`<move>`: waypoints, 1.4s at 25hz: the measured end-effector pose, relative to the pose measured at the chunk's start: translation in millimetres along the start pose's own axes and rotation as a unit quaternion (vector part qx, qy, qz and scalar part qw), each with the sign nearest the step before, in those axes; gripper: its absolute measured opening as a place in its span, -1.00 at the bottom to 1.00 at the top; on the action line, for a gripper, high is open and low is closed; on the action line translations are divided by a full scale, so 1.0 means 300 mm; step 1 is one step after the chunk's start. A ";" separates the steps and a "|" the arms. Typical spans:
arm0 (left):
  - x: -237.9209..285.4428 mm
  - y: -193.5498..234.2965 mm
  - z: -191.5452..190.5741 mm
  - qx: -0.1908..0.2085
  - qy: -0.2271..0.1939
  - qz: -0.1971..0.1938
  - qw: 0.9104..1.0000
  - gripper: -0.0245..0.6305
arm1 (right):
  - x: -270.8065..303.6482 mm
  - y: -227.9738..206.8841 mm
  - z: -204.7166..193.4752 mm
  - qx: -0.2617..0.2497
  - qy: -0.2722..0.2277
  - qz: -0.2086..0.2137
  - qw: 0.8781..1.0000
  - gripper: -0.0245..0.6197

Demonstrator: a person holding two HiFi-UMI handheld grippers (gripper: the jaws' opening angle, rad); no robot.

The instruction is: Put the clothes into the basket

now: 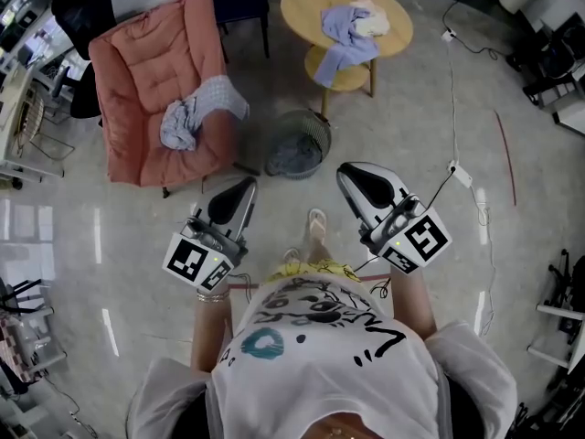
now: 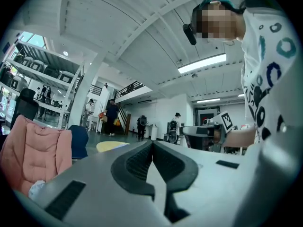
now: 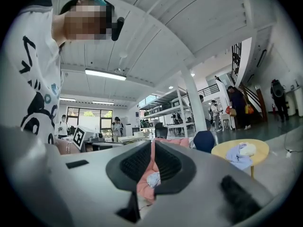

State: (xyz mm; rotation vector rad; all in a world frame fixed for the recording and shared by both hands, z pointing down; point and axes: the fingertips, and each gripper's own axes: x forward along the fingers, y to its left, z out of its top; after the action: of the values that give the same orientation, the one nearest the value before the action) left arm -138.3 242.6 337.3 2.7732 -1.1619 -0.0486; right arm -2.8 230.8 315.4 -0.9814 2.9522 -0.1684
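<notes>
Left gripper (image 1: pixel 245 187) and right gripper (image 1: pixel 347 174) both pressed together, empty; shirt (image 1: pixel 320 341) print illegible

so the wire basket (image 1: pixel 322 133) is dead ahead at 12 o'clock, armchair (image 1: pixel 137 62) just beside it at 10 with a clothes bundle (image 1: pixel 194 117) on the seat, round table (image 1: pixel 388 15) behind at 1 with more clothes (image 1: pixel 347 27) on top

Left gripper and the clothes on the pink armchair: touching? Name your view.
Apart. The head view shows the left gripper held short of the armchair, clear of the clothes lying on it.
</notes>
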 end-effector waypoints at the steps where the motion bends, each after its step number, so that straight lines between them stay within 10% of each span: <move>1: 0.021 0.006 0.003 -0.001 0.000 0.001 1.000 -0.88 | 0.007 -0.021 0.006 -0.001 0.000 0.003 1.000 -0.83; 35: 0.519 0.264 0.063 0.007 -0.019 0.048 0.999 -0.88 | 0.231 -0.555 0.056 -0.003 0.017 0.048 0.999 -0.83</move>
State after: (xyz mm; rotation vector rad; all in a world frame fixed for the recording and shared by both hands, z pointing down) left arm -86.6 74.8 332.8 2.7343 -1.3086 -0.0846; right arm 41.7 55.3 317.9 -0.8428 3.0242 -0.1756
